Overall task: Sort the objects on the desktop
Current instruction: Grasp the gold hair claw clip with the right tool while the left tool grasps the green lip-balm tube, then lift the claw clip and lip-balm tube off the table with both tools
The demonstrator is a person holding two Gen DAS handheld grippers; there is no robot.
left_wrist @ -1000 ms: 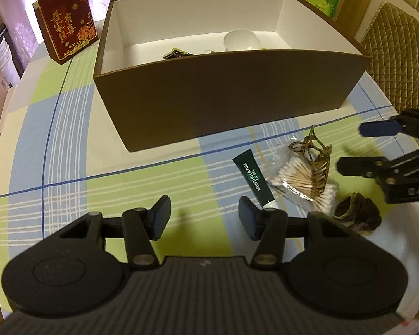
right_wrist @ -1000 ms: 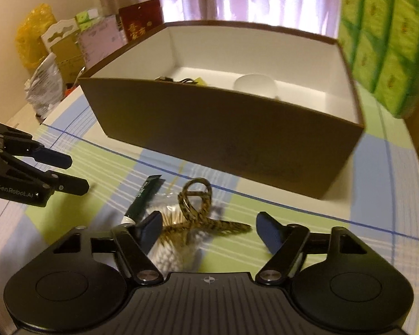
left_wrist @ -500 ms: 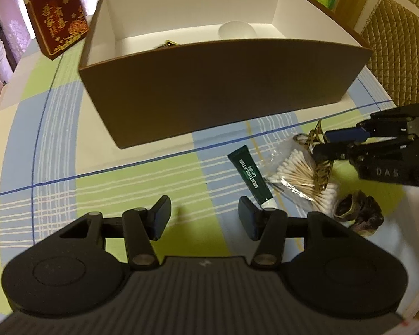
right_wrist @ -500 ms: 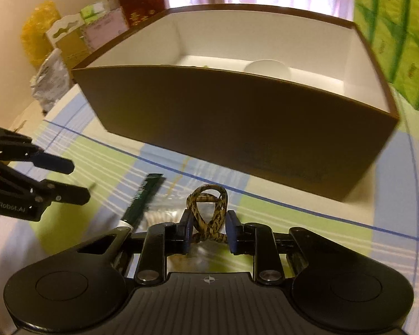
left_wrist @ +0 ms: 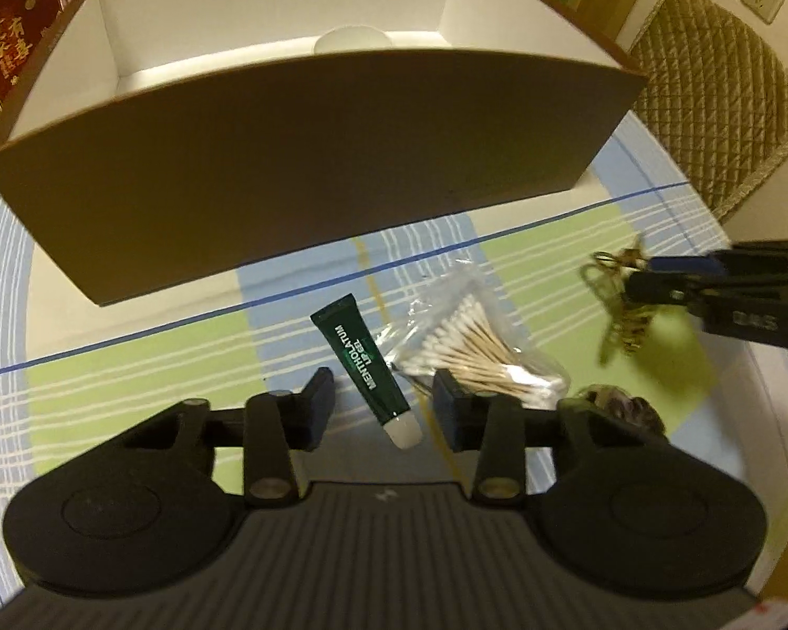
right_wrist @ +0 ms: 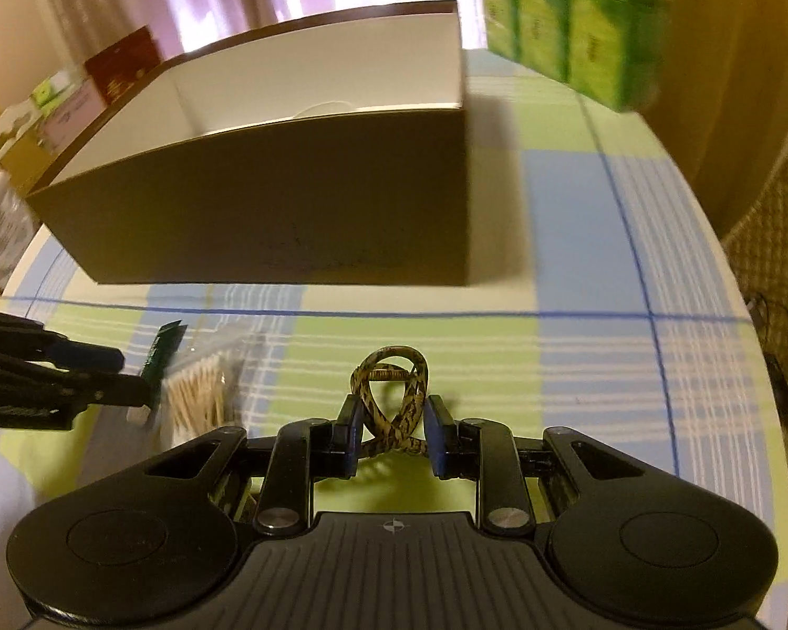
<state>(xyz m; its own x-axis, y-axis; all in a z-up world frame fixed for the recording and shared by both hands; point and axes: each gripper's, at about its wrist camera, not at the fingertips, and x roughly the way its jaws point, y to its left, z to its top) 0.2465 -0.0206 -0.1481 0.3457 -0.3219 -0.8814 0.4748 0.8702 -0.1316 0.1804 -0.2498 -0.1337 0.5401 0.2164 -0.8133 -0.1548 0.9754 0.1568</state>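
A dark green lip-gel tube (left_wrist: pixel 365 362) lies on the checked tablecloth between the fingers of my left gripper (left_wrist: pixel 383 409). Its jaws are closing, with a gap still showing on each side of the tube. Beside the tube lies a clear bag of cotton swabs (left_wrist: pixel 478 346). My right gripper (right_wrist: pixel 391 436) is shut on a leopard-pattern hair clip (right_wrist: pixel 391 394), held above the cloth to the right of the swabs. The left wrist view shows the same clip (left_wrist: pixel 622 315) hanging from the right gripper (left_wrist: pixel 656 278). The open brown box (left_wrist: pixel 289 173) stands behind.
A white round object (left_wrist: pixel 349 42) sits inside the box. A dark brown crumpled item (left_wrist: pixel 620 404) lies right of the swabs. A red gift box (left_wrist: pixel 10 37) stands at back left, green tissue packs (right_wrist: pixel 567 16) at back right, a quilted chair (left_wrist: pixel 709 105) past the table's edge.
My right gripper shut on the hair clip and carried it up and right, off the swab bag. My left gripper moved over the green tube and its jaws narrowed.
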